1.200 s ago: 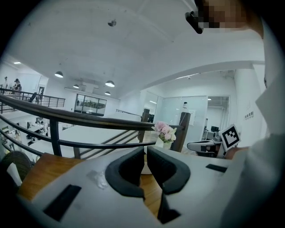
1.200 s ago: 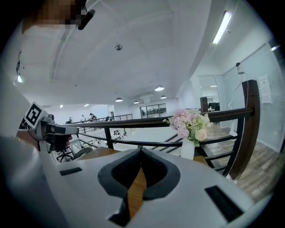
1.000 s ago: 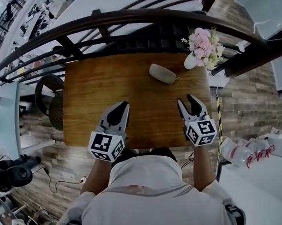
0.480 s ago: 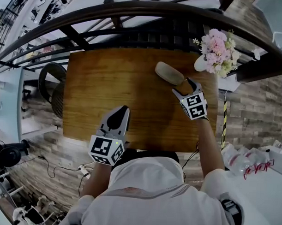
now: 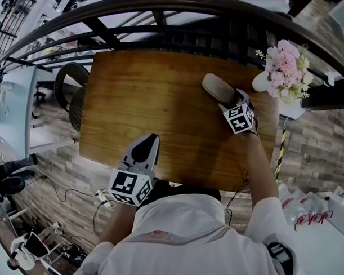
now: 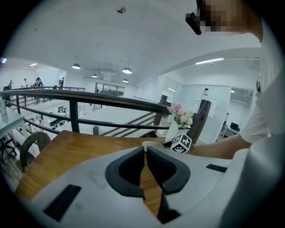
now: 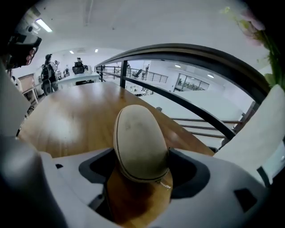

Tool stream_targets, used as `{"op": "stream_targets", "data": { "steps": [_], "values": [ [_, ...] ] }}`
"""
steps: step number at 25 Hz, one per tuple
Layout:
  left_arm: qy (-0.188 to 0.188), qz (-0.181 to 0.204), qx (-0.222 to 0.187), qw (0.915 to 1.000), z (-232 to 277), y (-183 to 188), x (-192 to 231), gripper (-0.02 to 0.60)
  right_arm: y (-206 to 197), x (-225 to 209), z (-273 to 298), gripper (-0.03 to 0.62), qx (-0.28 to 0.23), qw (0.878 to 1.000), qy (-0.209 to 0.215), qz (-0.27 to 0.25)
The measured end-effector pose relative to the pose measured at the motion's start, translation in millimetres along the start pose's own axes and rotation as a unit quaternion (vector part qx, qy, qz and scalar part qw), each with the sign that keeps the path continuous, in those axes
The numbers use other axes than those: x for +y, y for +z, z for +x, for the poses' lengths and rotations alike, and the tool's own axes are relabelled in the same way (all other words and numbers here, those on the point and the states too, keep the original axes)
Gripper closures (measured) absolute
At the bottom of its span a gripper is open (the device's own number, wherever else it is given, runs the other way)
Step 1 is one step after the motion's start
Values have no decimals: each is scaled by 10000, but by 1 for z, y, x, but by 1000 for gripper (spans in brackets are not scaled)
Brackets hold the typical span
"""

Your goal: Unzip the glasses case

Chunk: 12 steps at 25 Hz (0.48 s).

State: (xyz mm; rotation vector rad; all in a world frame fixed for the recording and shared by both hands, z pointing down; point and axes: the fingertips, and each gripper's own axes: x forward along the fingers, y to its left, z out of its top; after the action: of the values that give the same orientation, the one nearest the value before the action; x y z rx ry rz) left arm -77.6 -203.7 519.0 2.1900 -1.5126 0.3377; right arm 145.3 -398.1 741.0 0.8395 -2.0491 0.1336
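Here — table [image 5: 133, 104]: wooden, beside a railing [image 5: 165, 5].
Left gripper [image 5: 150, 138]: jaws closed, empty, over the near edge.
Right gripper [image 5: 234, 98]: jaws just opened wide, astride the case's end.
Glasses case [image 5: 217, 88]: lying at the table's far right.

Head view: from above the person, facing steeply down on the bench [image 5: 162, 105], far enough off to take in most of its top, both tools and the railing [image 5: 182, 7].
Left gripper view: rides low on the left tool [image 5: 150, 140] and looks across the bench past its closed jaws.
Right gripper view: rides on the right tool [image 5: 232, 100], tilted down and very near the glasses case [image 7: 140, 142], whose near end lies between jaws that have just been opening.
Shared, head and left: bench, railing, flowers [image 6: 180, 113], the right tool's marker cube [image 6: 181, 142].
Shared, head and right: glasses case, bench, railing.
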Motion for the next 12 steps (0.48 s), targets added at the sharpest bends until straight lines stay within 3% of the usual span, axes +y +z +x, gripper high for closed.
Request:
{"op": "stream_targets", "data": {
  "steps": [6, 12],
  "values": [
    [7, 3, 29, 10000, -4, -3, 3, 551, 6, -1, -2, 192, -181, 9997, 76, 111],
    [-121, 59, -91, 9999, -11, 8, 1, 551, 41, 3, -54, 217, -950, 9877, 82, 1242]
  ]
}}
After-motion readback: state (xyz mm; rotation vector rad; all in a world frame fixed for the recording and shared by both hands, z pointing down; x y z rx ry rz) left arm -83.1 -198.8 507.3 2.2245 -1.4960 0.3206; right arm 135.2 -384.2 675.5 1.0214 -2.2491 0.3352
